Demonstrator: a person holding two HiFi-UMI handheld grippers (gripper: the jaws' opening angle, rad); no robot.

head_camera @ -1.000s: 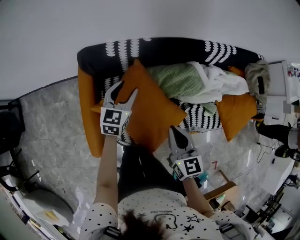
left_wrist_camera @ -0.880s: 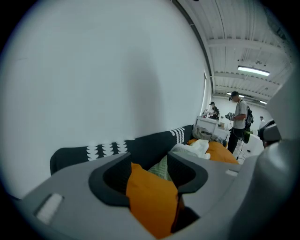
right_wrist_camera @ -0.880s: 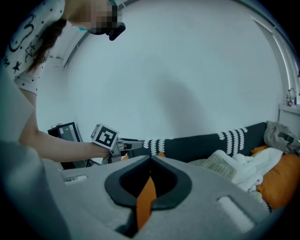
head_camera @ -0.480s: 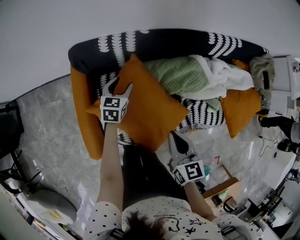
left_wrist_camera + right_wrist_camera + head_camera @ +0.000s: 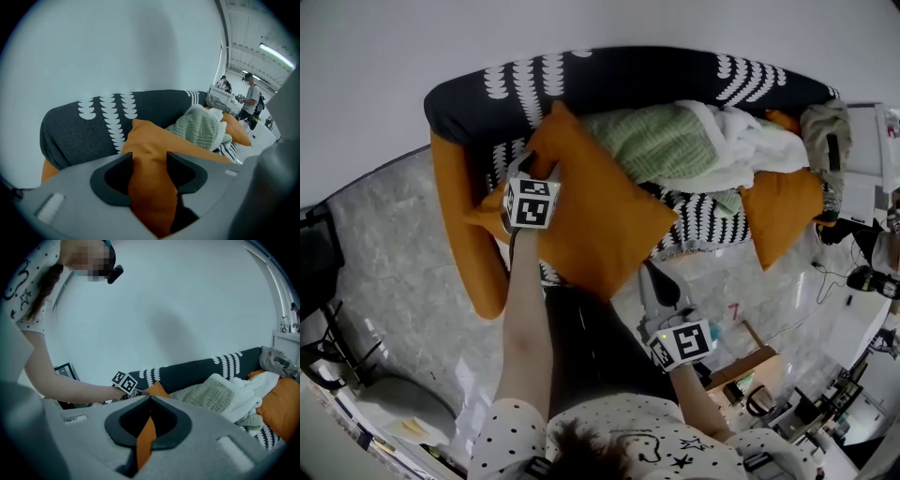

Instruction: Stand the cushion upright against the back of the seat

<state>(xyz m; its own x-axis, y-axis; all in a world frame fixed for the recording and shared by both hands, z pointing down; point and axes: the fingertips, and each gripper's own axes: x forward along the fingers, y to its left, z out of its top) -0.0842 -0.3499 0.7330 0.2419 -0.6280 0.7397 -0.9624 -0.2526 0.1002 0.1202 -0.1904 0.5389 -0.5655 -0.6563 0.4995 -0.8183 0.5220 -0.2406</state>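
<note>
A large orange cushion (image 5: 591, 216) lies tilted on the sofa seat, its top corner against the dark patterned backrest (image 5: 619, 75). My left gripper (image 5: 534, 171) is at the cushion's upper left edge. In the left gripper view the jaws (image 5: 149, 159) stand wide, have just been closing slightly, and the cushion's edge (image 5: 150, 140) fills the gap between them. My right gripper (image 5: 649, 272) is at the cushion's lower right edge. Its jaw tips (image 5: 150, 399) meet, with a strip of orange cushion fabric (image 5: 143, 441) pinched between the pads.
A green blanket (image 5: 661, 150) and white cloth (image 5: 741, 155) are heaped on the middle of the seat. A second orange cushion (image 5: 778, 211) hangs at the right end. The orange armrest (image 5: 464, 234) flanks the left. Two people (image 5: 251, 96) stand far off beside cluttered tables.
My left gripper has sunk onto the cushion's upper left edge and tipped further downward. The right gripper has dropped slightly and stays at the lower edge.
</note>
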